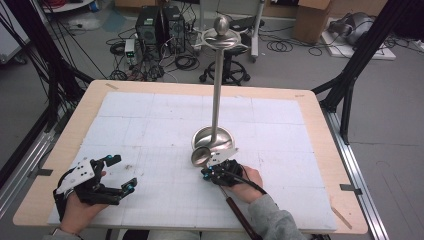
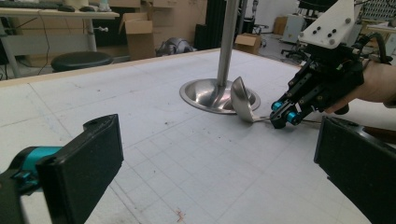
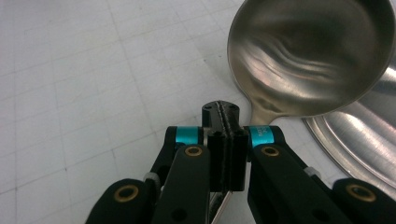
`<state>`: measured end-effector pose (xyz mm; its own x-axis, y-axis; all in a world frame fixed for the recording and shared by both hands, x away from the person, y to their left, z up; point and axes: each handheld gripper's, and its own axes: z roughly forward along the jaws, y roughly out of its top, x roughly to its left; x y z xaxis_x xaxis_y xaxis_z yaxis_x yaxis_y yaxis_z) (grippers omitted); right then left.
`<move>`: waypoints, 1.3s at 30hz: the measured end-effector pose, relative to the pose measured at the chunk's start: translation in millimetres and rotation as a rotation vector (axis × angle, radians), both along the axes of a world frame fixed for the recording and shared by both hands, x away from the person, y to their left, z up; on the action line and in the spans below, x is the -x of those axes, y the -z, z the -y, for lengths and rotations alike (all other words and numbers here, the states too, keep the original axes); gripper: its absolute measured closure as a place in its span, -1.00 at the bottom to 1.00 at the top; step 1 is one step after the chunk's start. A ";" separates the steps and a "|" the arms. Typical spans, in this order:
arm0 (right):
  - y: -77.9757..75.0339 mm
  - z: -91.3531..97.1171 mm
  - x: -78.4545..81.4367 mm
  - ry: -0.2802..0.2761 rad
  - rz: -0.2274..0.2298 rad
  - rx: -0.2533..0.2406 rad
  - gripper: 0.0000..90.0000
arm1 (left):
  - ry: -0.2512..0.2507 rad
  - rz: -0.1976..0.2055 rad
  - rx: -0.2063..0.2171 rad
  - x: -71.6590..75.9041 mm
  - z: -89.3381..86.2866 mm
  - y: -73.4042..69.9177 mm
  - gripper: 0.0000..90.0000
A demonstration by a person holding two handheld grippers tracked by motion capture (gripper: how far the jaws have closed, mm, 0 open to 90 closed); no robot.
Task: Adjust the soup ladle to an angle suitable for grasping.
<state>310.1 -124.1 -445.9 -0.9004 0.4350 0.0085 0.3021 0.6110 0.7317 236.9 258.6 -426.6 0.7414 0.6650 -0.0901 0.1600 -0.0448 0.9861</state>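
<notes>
Jaws of the right gripper (image 1: 212, 172) are pressed together on the ladle (image 1: 201, 156) handle, pinching it just behind the bowl; the right gripper view confirms the pads (image 3: 225, 140) meeting with the steel neck emerging between them. The ladle's wooden grip runs back toward 5 o'clock under the right hand (image 1: 245, 184). Its bowl stands tilted on edge at the rim of the stand's dish (image 1: 214, 139); whether the two touch cannot be told.

Left gripper (image 1: 117, 177) sits at 8 o'clock on the worktop (image 1: 150, 115), well apart from the ladle, jaws spread with nothing between them. In the left gripper view both pads (image 2: 93, 158) stand wide, and the right gripper (image 2: 282, 116) shows beyond them at 2 o'clock.

Stand: a tall pole (image 1: 217, 90) rising from the dish at centre, topped by a cross-arm and ball (image 1: 221, 25) toward 12 o'clock.

Judged step: ladle gripped, ready for lifting toward the cross-arm.

Risks:
- Grip is on a thin, smooth neck, far from the long grip end. The ladle may pivot or slide in the pads once raised.
- The bowl lies close to the dish and pole. A careless swing could knock the stand and rock or topple it.
- The left gripper is idle, so the stand has no steadying.
</notes>
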 end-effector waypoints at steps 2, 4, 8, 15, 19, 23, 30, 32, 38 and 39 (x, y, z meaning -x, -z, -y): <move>0.0 0.5 0.5 0.007 -0.010 -0.004 1.00 | 0.001 0.000 0.000 0.0 -0.1 0.0 -0.96; 0.1 1.5 0.6 0.007 -0.008 -0.002 1.00 | 0.001 0.000 0.000 0.0 -0.2 0.1 -0.96; -0.3 2.8 2.5 0.004 -0.001 0.007 1.00 | -0.001 0.002 0.000 0.1 -0.7 0.0 -0.96; -1.6 6.8 4.8 0.001 0.005 0.025 1.00 | 0.002 0.000 0.000 -0.2 -0.3 0.0 -0.96; -2.1 9.0 6.6 0.010 0.002 0.027 1.00 | 0.003 -0.002 -0.002 -0.4 0.0 0.0 -0.96; -2.7 11.2 7.8 0.011 0.008 0.037 1.00 | 0.003 -0.002 -0.002 -1.1 0.0 0.0 -0.96; -3.5 17.6 10.1 0.018 0.001 0.047 1.00 | 0.005 -0.004 -0.001 -2.8 1.4 0.2 -0.96; -3.6 19.7 10.5 0.021 0.002 0.045 1.00 | 0.006 -0.003 -0.001 -3.3 1.9 0.2 -0.96; -4.4 26.0 11.9 0.025 0.000 0.052 1.00 | 0.008 -0.004 -0.002 -4.1 2.4 0.1 -0.96; -4.2 27.3 11.7 0.024 0.001 0.053 1.00 | 0.008 -0.004 -0.001 -4.2 2.4 0.1 -0.96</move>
